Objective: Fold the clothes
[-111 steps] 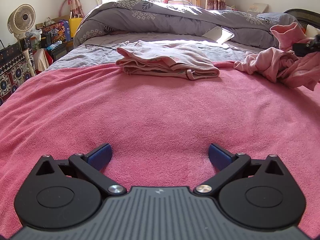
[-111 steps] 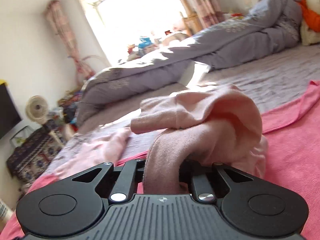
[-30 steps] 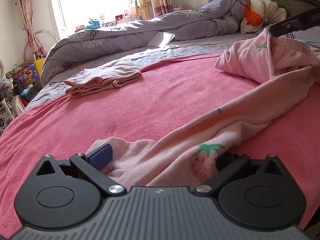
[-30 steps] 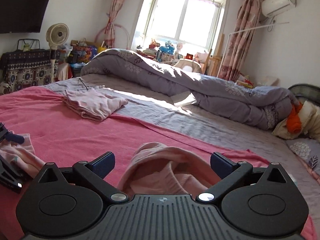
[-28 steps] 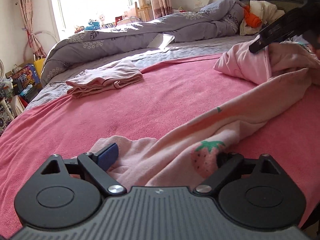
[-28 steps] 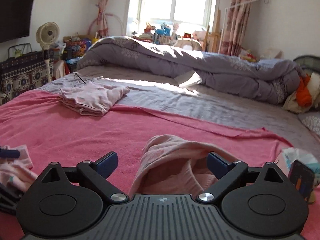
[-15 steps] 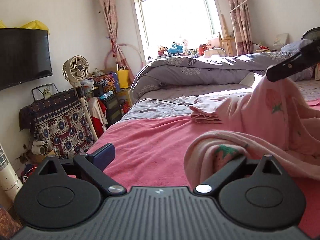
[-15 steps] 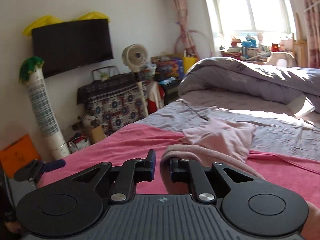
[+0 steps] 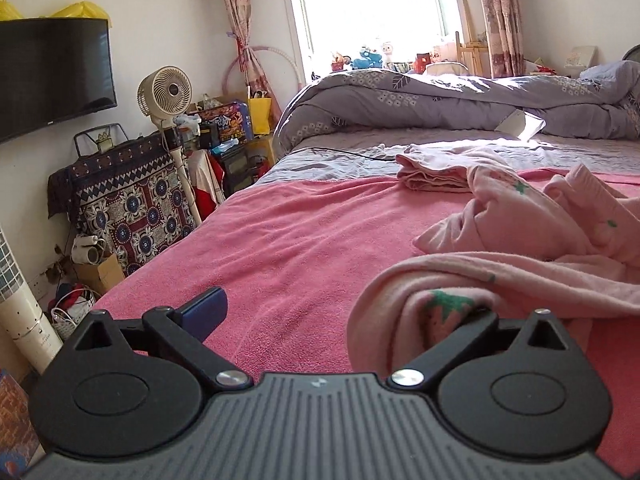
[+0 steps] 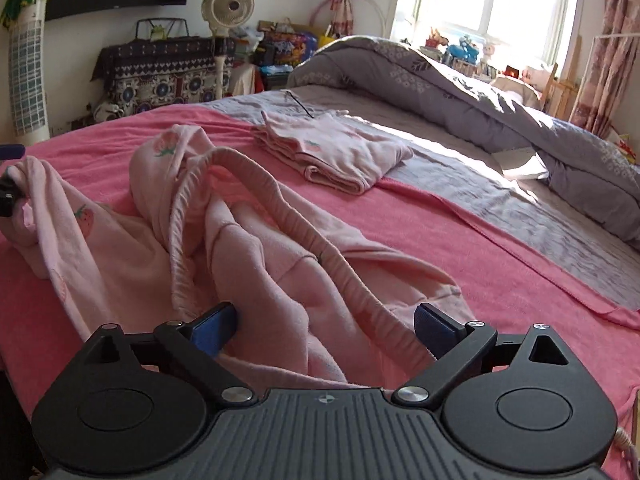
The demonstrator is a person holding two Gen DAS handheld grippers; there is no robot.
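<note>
The left gripper (image 9: 340, 312) is spread wide; a strawberry-print hem of the pink trousers (image 10: 248, 248) is draped over its right finger only, so nothing is clamped. The trousers are seen crumpled on the pink blanket (image 10: 460, 224), presumably set down for flattening. The right gripper (image 10: 326, 322) is parted astride the waistband, unclosed. A folded pink garment (image 10: 336, 152) is laid beyond.

Crumpled garment (image 10: 224, 248) lies on blanket (image 10: 460, 240) nr the bed's (image 10: 560, 216) near edge; folded garment (image 10: 336, 152) behind it, twd bed centre, at blanket's far edge; duvet (image 10: 500, 108) heaped along far edge; fan (image 9: 168, 92) & TV (image 9: 52, 68) beyond left edge
</note>
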